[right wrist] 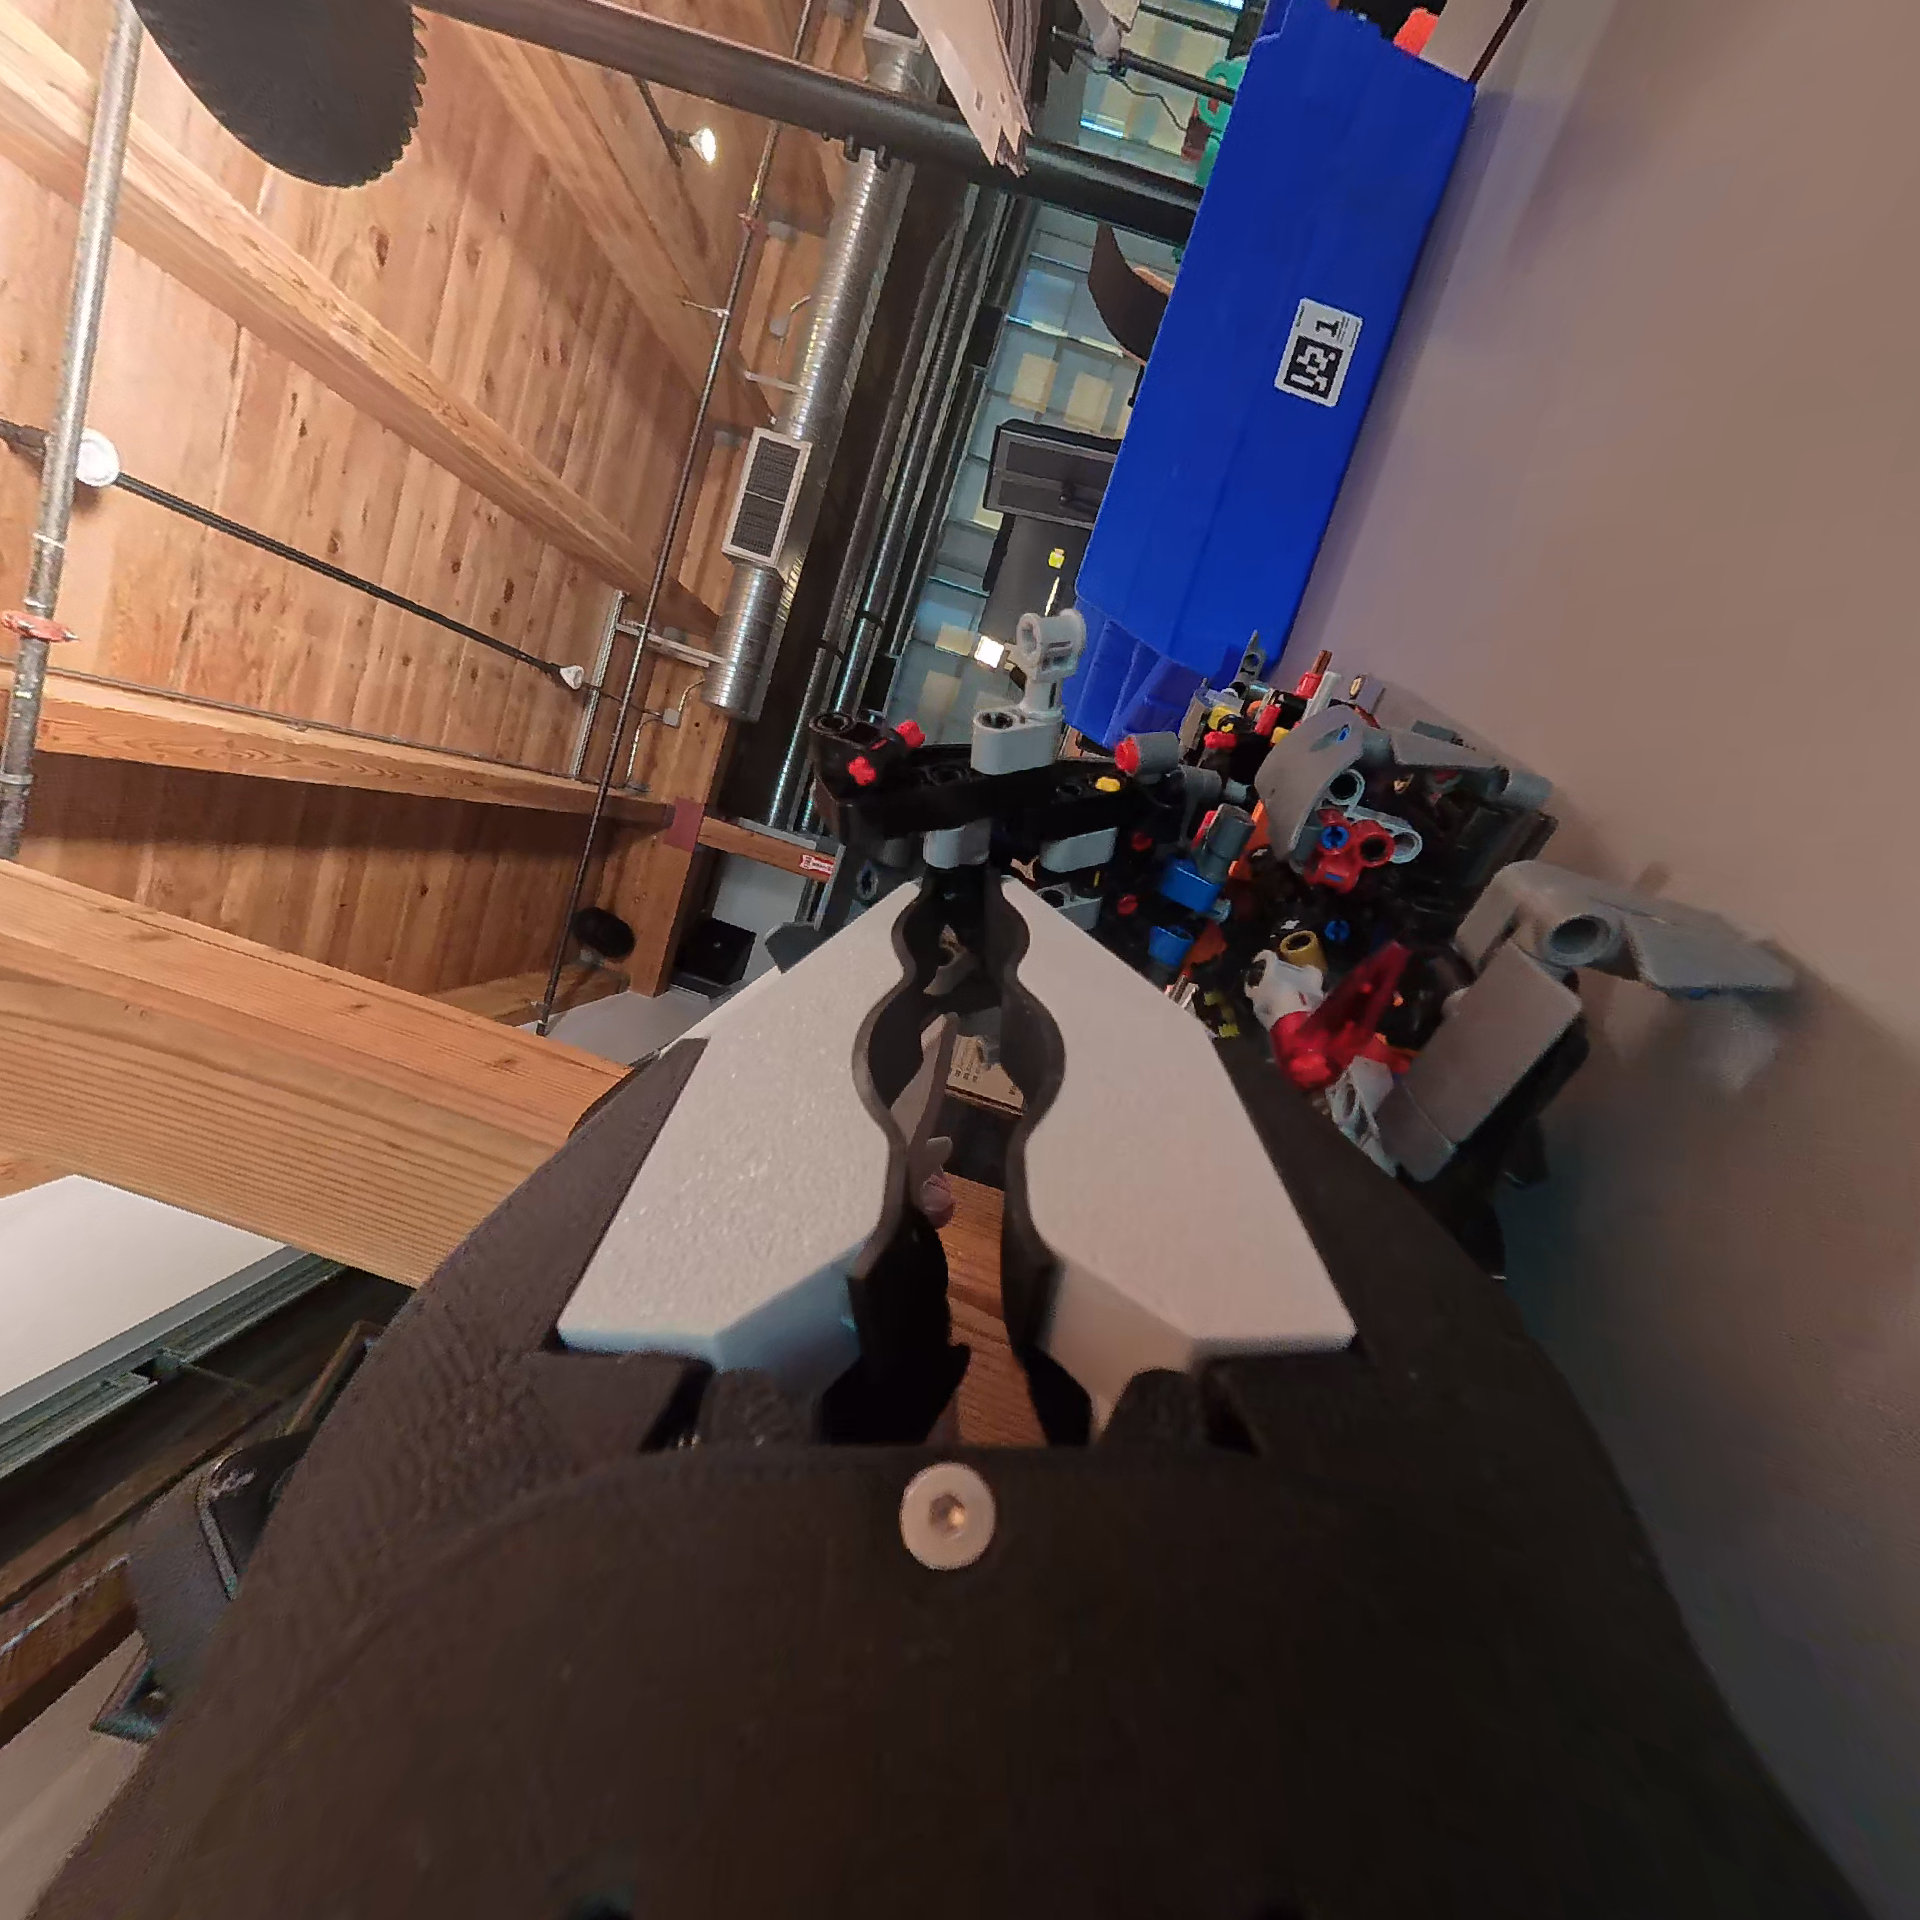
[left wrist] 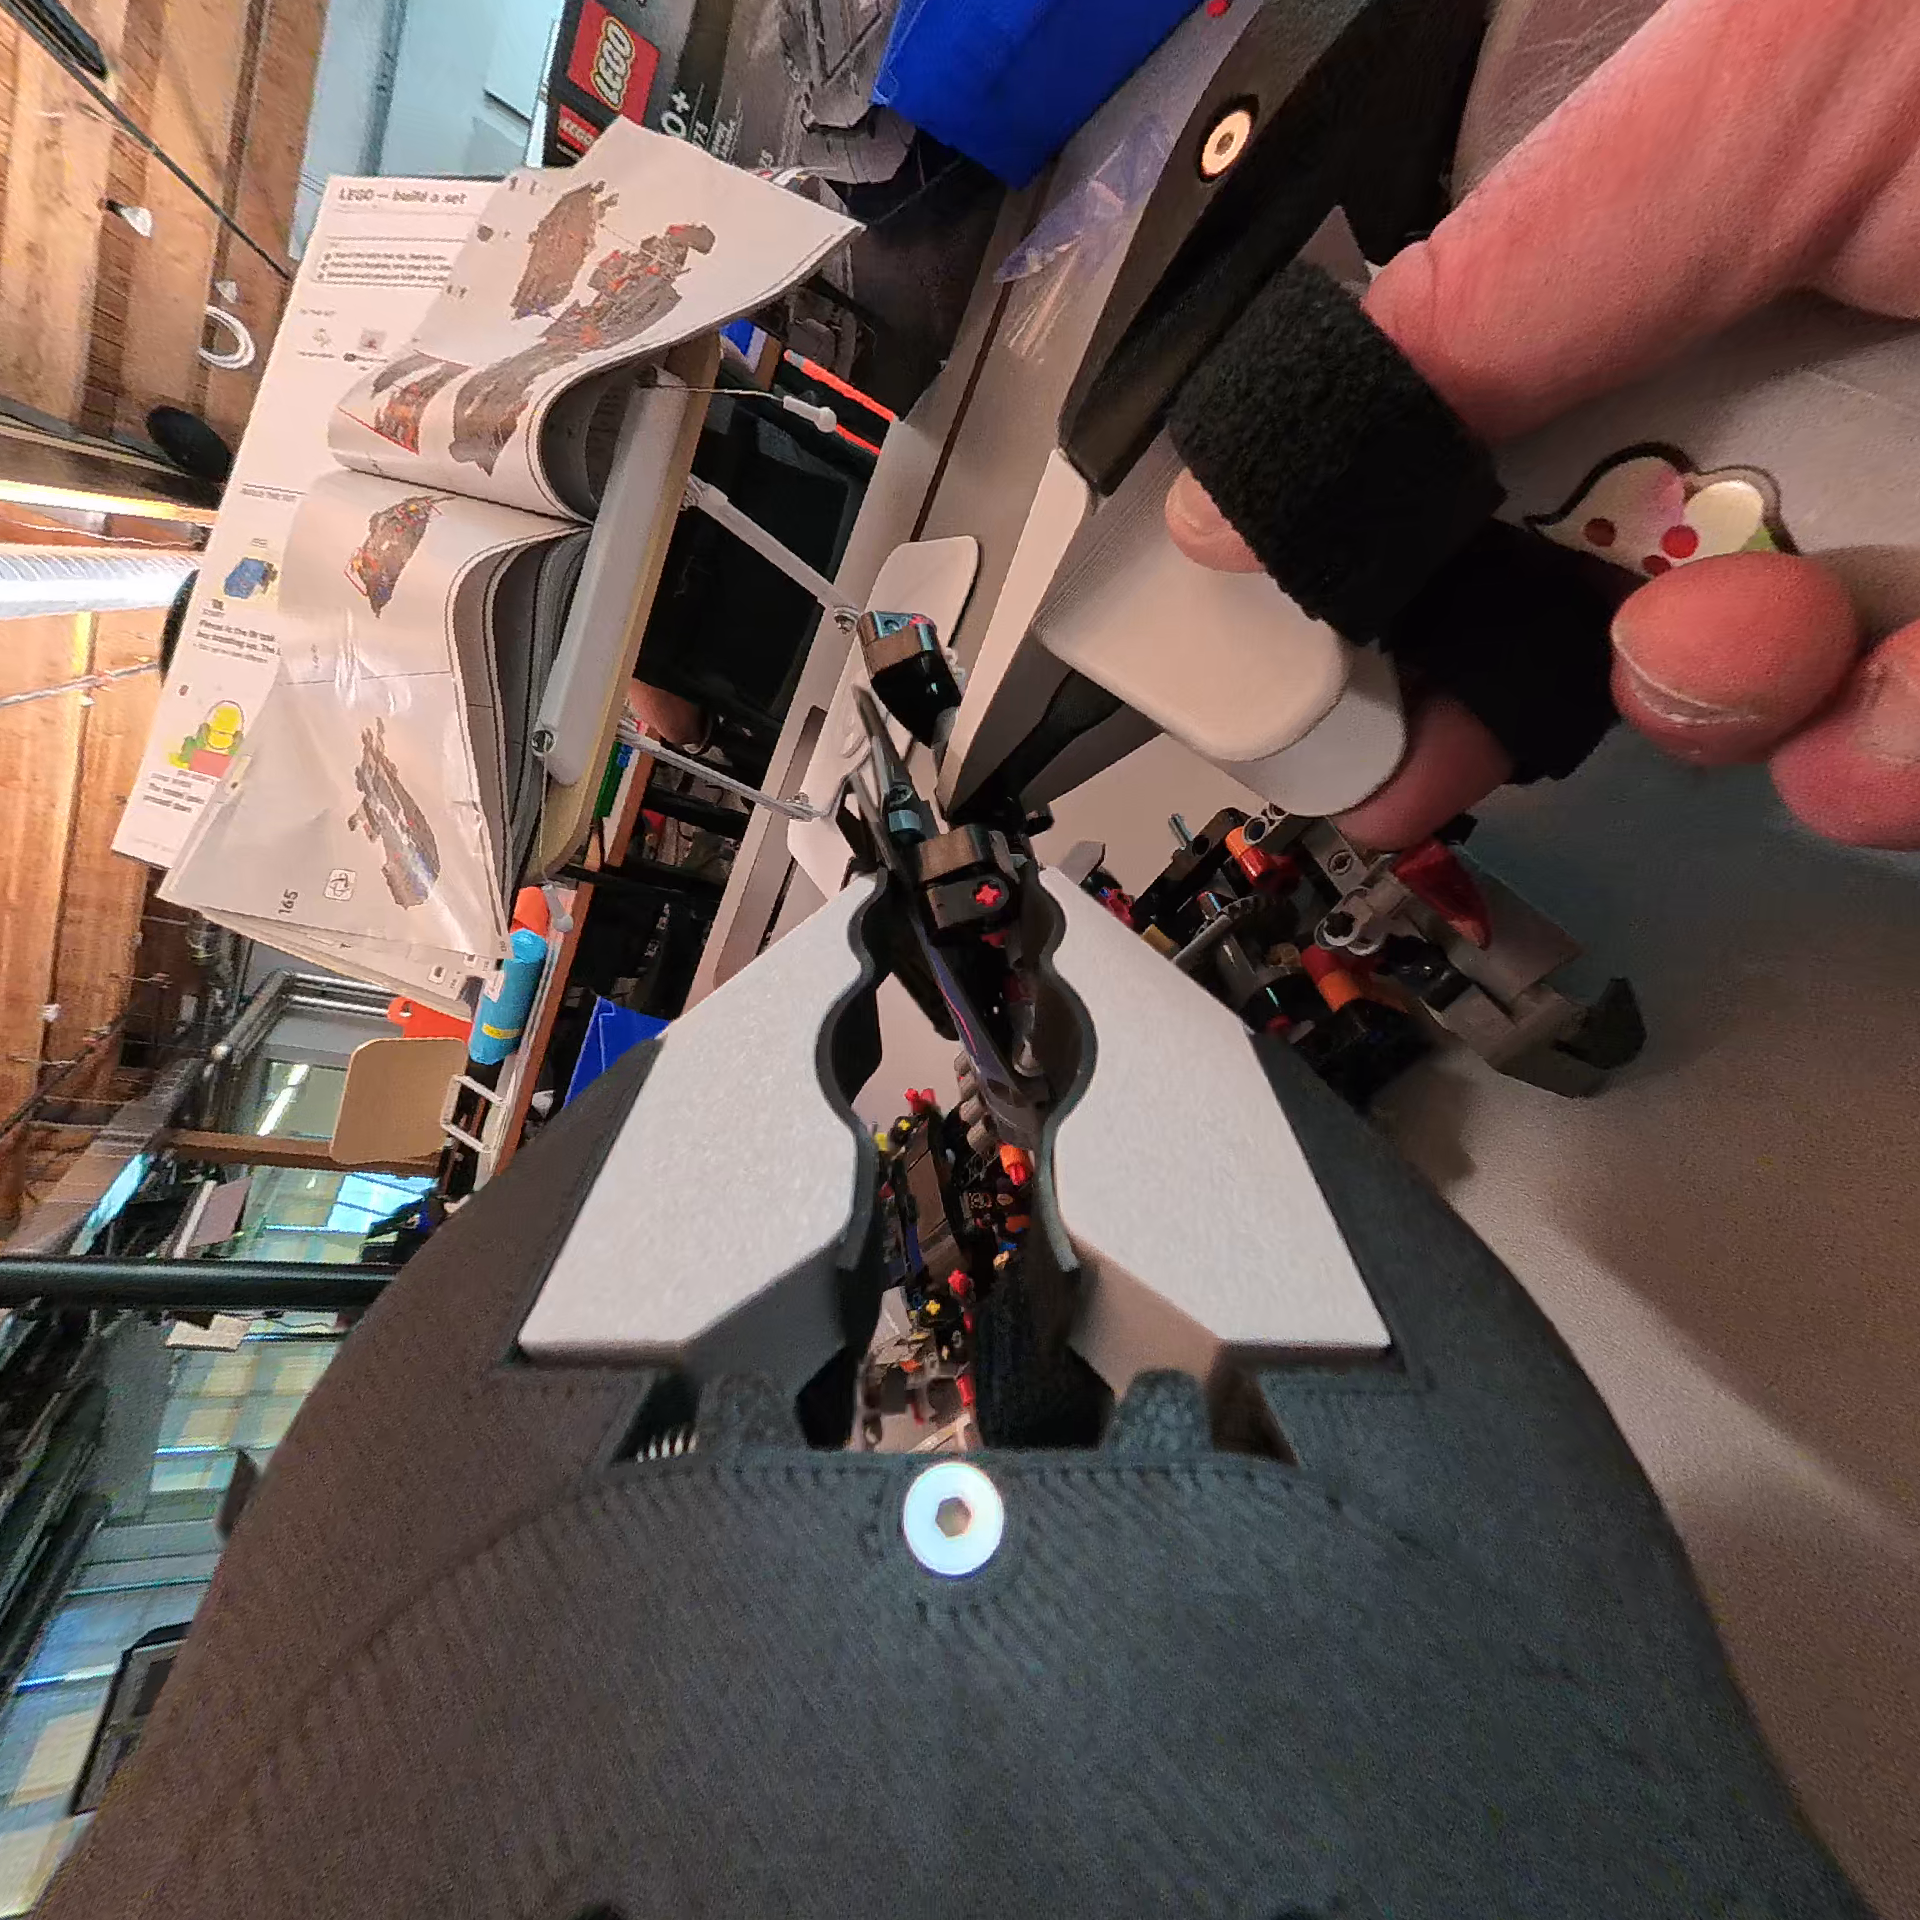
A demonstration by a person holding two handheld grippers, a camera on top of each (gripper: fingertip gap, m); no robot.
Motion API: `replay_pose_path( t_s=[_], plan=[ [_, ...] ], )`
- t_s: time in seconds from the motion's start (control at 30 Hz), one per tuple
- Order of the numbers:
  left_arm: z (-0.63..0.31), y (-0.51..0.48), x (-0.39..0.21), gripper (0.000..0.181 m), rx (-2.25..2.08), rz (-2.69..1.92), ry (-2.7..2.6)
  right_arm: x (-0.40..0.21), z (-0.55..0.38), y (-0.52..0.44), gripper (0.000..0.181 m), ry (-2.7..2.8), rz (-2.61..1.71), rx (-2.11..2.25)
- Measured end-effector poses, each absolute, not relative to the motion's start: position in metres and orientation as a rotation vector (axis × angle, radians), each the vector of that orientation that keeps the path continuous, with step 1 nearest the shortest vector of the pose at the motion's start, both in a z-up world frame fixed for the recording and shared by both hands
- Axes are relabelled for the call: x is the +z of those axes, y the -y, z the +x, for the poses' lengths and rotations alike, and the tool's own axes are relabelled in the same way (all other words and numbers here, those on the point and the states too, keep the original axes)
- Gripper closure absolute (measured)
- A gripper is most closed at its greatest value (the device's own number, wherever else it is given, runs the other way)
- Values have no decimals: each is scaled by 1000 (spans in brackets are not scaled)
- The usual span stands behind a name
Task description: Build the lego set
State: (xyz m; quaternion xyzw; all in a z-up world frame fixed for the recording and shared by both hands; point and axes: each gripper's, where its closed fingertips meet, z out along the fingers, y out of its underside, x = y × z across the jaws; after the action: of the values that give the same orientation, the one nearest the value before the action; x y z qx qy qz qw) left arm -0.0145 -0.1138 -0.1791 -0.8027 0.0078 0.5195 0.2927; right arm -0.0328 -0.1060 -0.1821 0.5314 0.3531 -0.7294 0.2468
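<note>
My left gripper (left wrist: 961,896) is shut on a dark lego sub-assembly (left wrist: 977,883), a black connector with a red axle end on a dark panel with a blue stripe. The panel runs back between the fingers. My right gripper (left wrist: 1174,634), held by a hand with a black strap, comes in from the upper right, and its tip meets the top of that sub-assembly. In the right wrist view my right gripper (right wrist: 961,888) is shut on a black beam assembly (right wrist: 997,795) with red pins and grey connectors. The partly built lego model (left wrist: 1351,935) stands on the table (left wrist: 1714,1195) and also shows in the right wrist view (right wrist: 1351,894).
An open instruction booklet (left wrist: 499,416) rests on a stand behind the work area, with a lego box (left wrist: 644,83) beyond it. A blue bin (right wrist: 1247,416) stands on the table (right wrist: 1714,623) just behind the model. A grey lego part (right wrist: 1631,935) lies beside the model. Both grippers' tips are close together, under 4 cm apart.
</note>
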Motion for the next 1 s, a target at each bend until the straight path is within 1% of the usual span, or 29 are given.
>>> replay_pose_path(
  t_s=[0.17, 0.37, 0.63, 0.77, 0.87, 0.93, 1.0],
  plan=[
    [-11, 115, -174, 158, 1445, -2116, -31, -181, -31, 107, 176, -968, 1439, -1981],
    [-5, 117, -173, 162, 1486, -2107, -56, -184, -28, 111, 176, -1008, 1443, -1962],
    [-7, 120, -172, 163, 1497, -2135, -30, -182, -30, 116, 175, -1050, 1422, -1942],
    [-7, 122, -170, 164, 1483, -2138, 14, -180, -30, 120, 169, -1047, 1393, -1931],
    [-8, 122, -170, 164, 1476, -2135, 31, -180, -30, 118, 169, -1038, 1377, -1939],
    [-8, 122, -170, 164, 1474, -2133, 46, -178, -28, 117, 165, -1023, 1349, -1950],
    [-9, 122, -169, 164, 1479, -2130, 53, -177, -28, 114, 164, -1009, 1336, -1962]
  ],
)
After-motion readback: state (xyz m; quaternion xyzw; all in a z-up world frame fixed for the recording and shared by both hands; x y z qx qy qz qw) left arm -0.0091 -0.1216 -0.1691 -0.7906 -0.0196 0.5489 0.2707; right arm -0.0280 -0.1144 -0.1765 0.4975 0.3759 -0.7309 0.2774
